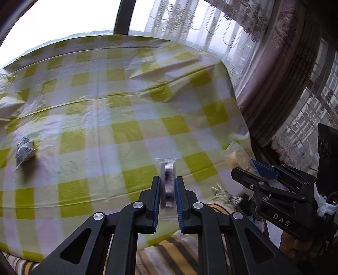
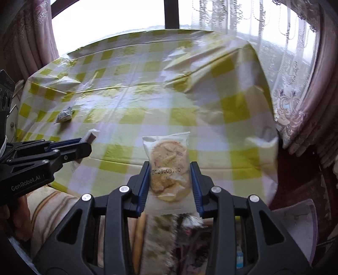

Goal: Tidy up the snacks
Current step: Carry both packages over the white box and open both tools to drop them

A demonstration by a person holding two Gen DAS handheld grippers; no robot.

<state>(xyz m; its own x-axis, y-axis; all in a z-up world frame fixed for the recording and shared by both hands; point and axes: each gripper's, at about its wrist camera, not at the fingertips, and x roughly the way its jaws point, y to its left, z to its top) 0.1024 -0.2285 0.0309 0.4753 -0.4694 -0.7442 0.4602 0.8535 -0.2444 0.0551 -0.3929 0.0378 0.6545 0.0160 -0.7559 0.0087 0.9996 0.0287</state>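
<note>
At the far left of the tabletop (image 1: 126, 118), spread with a creased yellow-and-white checked cloth, we see a small crumpled grey-and-white wrapper (image 1: 24, 151) lying alone, well apart from both tools; its print is too blurred for us to read. Nearer the middle, our left gripper (image 1: 167, 191) is pinching a narrow clear-wrapped snack bar (image 1: 168, 175), held upright on its edge above the tabletop's near rim, its crimped seal facing the camera and its lower end hidden between the blue pads. From the right wrist view the same bar pokes out past the gripper tips, just short of the wrapper. Farther right, our right gripper (image 2: 171, 184) is clamped on a clear cookie packet (image 2: 169, 169) stamped 2025.08.30, also held off the cloth near the front edge; the packet's bottom seal sits low between the fingers. Below both tools a striped fabric (image 1: 173, 249) and some fringed material show, motion-blurred and hard to make out. A bare hand under the right tool is cut off by the frame. Behind the tabletop, a dark window post (image 2: 171, 13) splits bright glass, with lace curtains (image 1: 281, 69) closing in the right side.
</note>
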